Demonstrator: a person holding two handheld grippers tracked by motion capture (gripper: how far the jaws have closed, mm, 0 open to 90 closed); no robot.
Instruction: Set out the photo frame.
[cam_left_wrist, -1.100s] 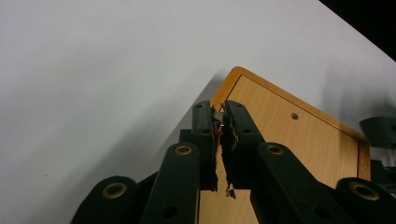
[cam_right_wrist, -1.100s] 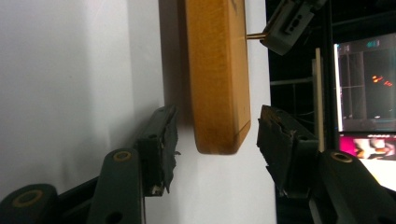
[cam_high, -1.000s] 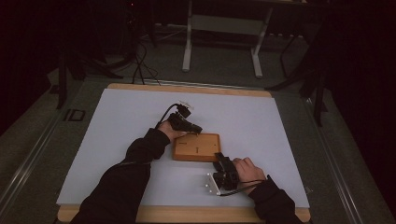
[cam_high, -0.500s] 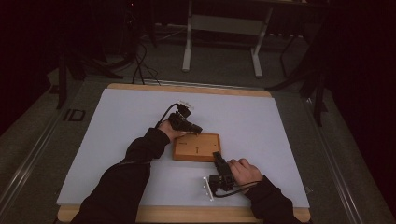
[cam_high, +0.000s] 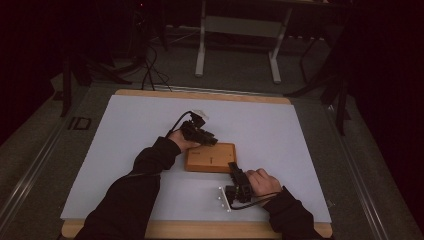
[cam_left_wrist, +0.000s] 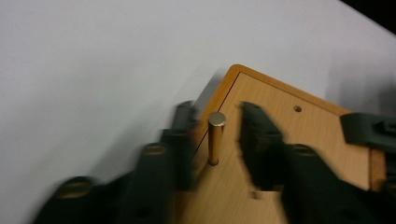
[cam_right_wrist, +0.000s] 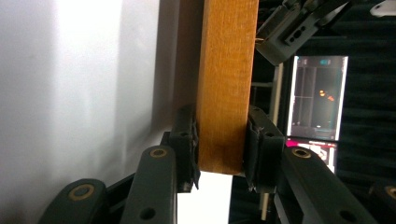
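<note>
A flat wooden block (cam_high: 212, 159) lies on the white sheet. A brass peg (cam_left_wrist: 215, 137) stands upright in a hole near the block's corner. My left gripper (cam_left_wrist: 217, 110) reaches over the block's far edge (cam_high: 210, 141). Its jaws have just been opening and now stand apart on either side of the peg, clear of it. A small empty hole (cam_left_wrist: 297, 108) shows farther along the block (cam_left_wrist: 322, 135). My right gripper (cam_high: 233, 167) has been closing and is shut on the block's near edge (cam_right_wrist: 229, 70), a pad (cam_right_wrist: 184, 140) pressed to each face.
The white sheet (cam_high: 125, 150) covers most of the wooden table (cam_high: 200, 229). A metal stand (cam_high: 237, 30) and cables lie on the dark floor beyond. A lit screen (cam_right_wrist: 317, 98) glows in the background of the right gripper view.
The right hand has edged slightly left, closer to the block's near edge. The left hand stays where it was at the block's far edge.
</note>
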